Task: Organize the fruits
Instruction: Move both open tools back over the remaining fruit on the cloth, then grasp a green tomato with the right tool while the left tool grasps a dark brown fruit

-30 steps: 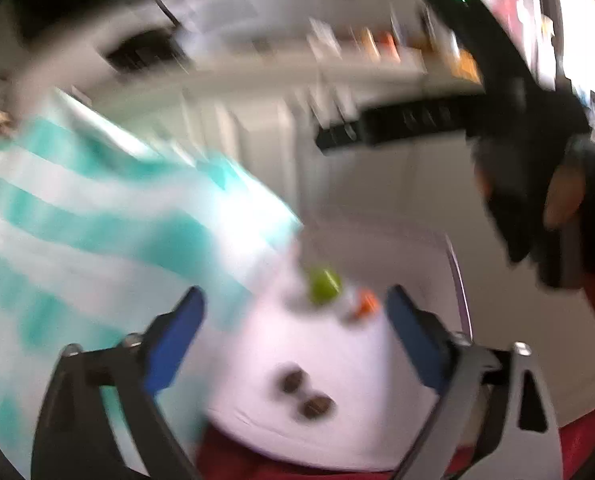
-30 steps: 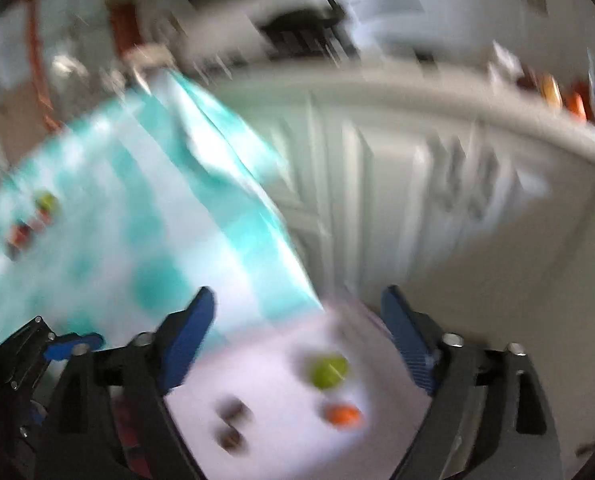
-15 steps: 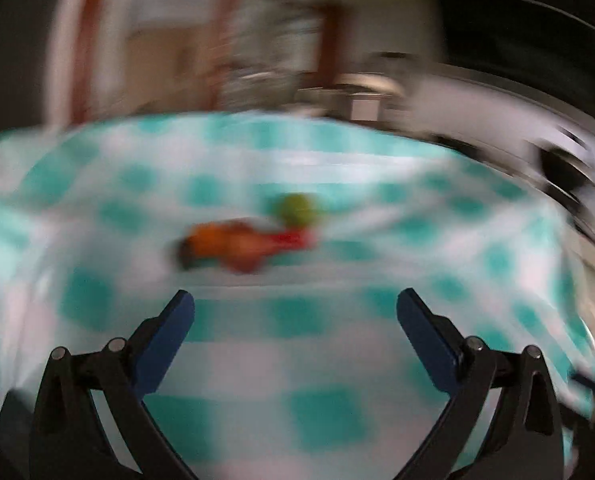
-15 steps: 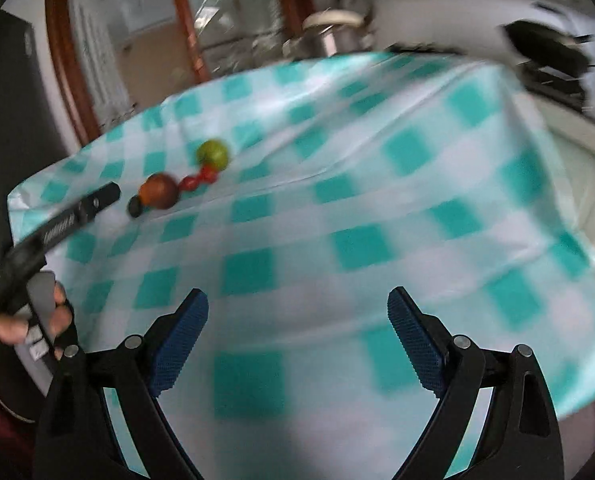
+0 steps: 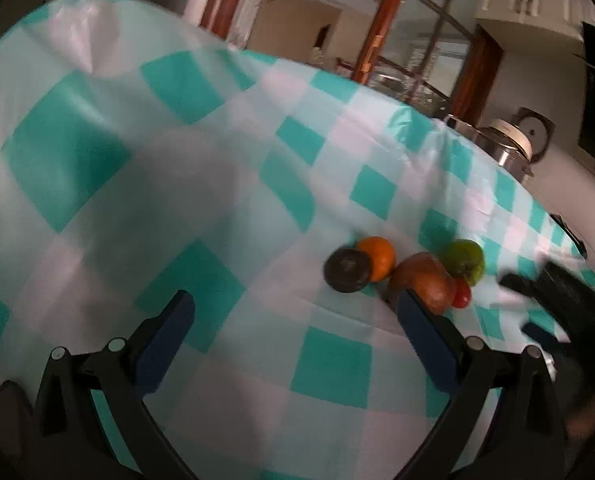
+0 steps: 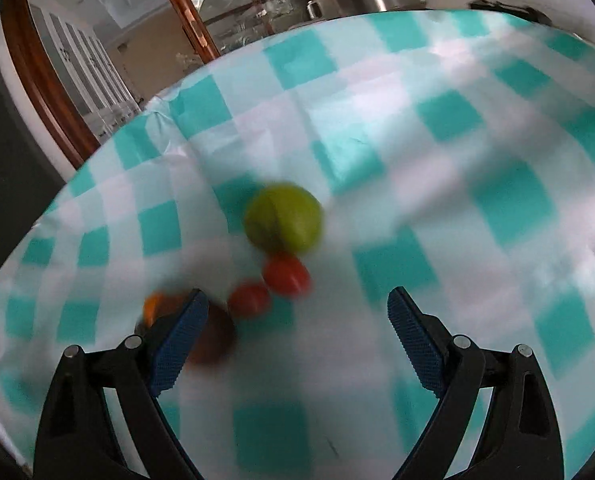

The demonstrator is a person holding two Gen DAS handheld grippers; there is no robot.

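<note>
orange [image 6: 152,305] half hidden, fruits blurred

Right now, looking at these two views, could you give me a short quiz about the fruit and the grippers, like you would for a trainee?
1. True or false: the right hand-held gripper is clamped on the green fruit.
2. Multiple choice: what covers the table? A) bare wood B) teal and white checked cloth C) newspaper
3. Fill in: in the left wrist view, the orange touches a dark ____ fruit.

Key
1. False: both it and the left hand-held gripper are open and hold nothing.
2. B
3. Round
</note>
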